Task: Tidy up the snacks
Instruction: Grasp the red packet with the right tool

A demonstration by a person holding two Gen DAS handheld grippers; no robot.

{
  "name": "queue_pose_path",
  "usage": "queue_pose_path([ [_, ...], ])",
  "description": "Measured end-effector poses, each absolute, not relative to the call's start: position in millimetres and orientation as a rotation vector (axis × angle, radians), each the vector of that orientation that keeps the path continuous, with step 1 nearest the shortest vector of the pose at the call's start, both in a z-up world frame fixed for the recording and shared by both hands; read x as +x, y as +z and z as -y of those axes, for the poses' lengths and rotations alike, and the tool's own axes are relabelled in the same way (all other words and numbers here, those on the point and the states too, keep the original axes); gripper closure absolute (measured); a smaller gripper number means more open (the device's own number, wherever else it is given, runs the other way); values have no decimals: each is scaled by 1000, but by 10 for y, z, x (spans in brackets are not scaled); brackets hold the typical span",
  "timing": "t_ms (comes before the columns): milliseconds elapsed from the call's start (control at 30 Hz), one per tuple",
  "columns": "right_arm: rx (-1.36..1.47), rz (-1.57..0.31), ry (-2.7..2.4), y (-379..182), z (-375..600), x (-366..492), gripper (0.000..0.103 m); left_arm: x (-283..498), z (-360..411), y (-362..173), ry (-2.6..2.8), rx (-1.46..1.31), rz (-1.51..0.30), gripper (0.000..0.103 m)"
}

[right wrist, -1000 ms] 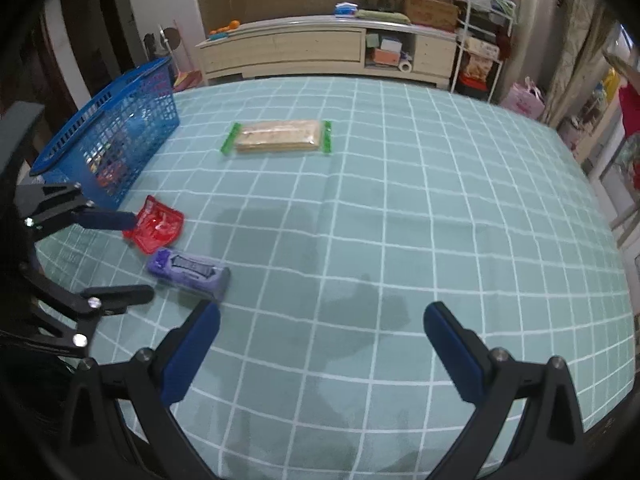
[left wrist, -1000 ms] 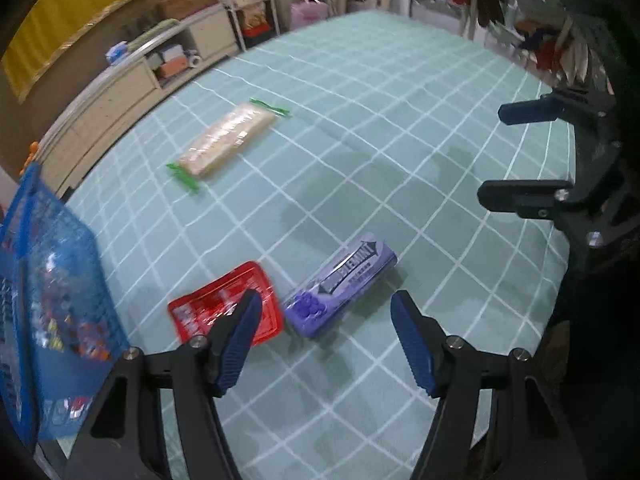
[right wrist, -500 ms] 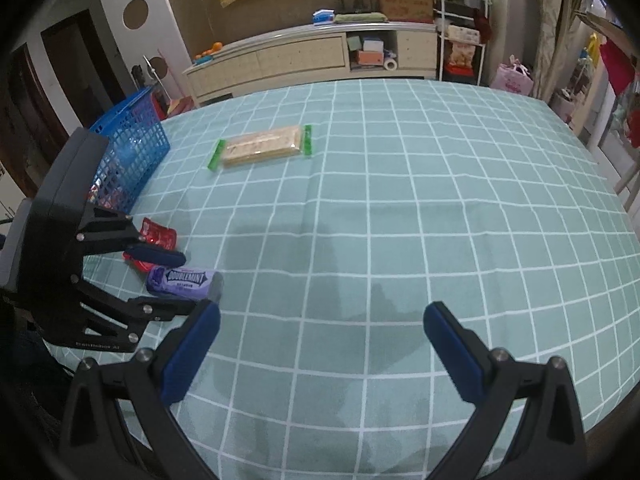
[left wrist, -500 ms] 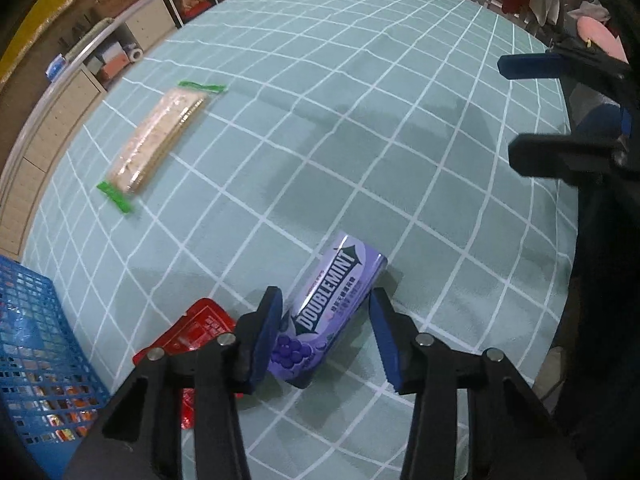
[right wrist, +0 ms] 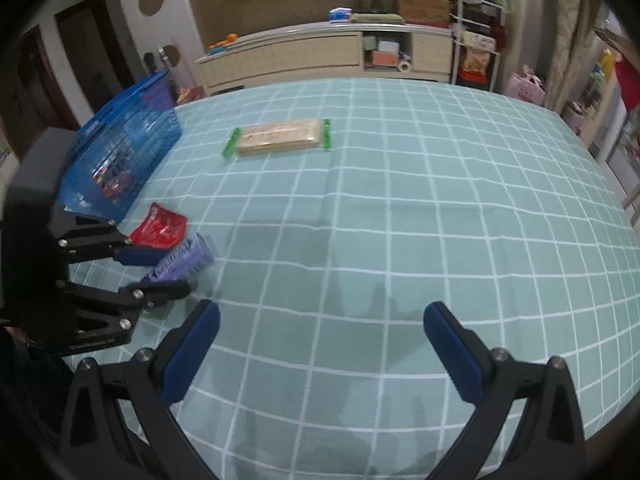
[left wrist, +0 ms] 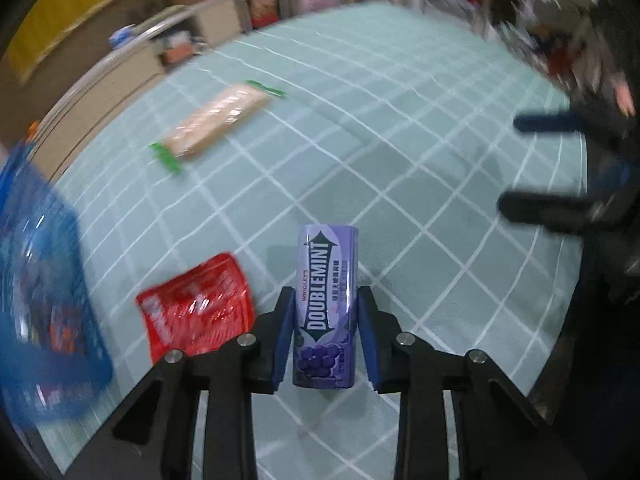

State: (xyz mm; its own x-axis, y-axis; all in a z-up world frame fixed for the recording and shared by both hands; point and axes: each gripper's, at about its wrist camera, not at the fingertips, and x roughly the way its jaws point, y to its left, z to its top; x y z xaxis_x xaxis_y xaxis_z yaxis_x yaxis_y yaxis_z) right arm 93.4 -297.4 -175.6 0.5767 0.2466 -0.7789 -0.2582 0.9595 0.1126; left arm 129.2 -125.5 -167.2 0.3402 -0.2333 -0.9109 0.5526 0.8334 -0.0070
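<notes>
My left gripper (left wrist: 326,300) is shut on a purple Doublemint box (left wrist: 326,304) and holds it just above the table; it also shows in the right wrist view (right wrist: 156,268), with the box (right wrist: 182,260) between its fingers. A red snack packet (left wrist: 196,308) lies on the cloth to its left, also seen from the right (right wrist: 160,227). A long cracker pack with green ends (left wrist: 216,118) lies farther off (right wrist: 280,138). The blue basket (left wrist: 36,292) holds several snacks at the left (right wrist: 120,156). My right gripper (right wrist: 320,322) is open and empty over the table.
The table carries a teal checked cloth (right wrist: 400,220). Its edge runs close on the right in the left wrist view (left wrist: 560,320). A low cabinet (right wrist: 320,56) and shelves stand beyond the far side.
My left gripper has closed on the Doublemint box, lifted it and swung it so it points straight ahead. The right gripper has hardly moved.
</notes>
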Motion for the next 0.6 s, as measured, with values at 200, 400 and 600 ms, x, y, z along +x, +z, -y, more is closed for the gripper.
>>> queue_pose_path([
  [200,-135,-918,435,-1810,2612,883,0,1016,856,-1497,-376,196,-1054,74],
  [400,-212,-928,602,-1803,2210,967,0,707,393,-1381,-218,44,-1007,74],
  [600,-281,-886,764,-1748,1800,1167,0,715,142,-1347,-110,-6,-982,74],
])
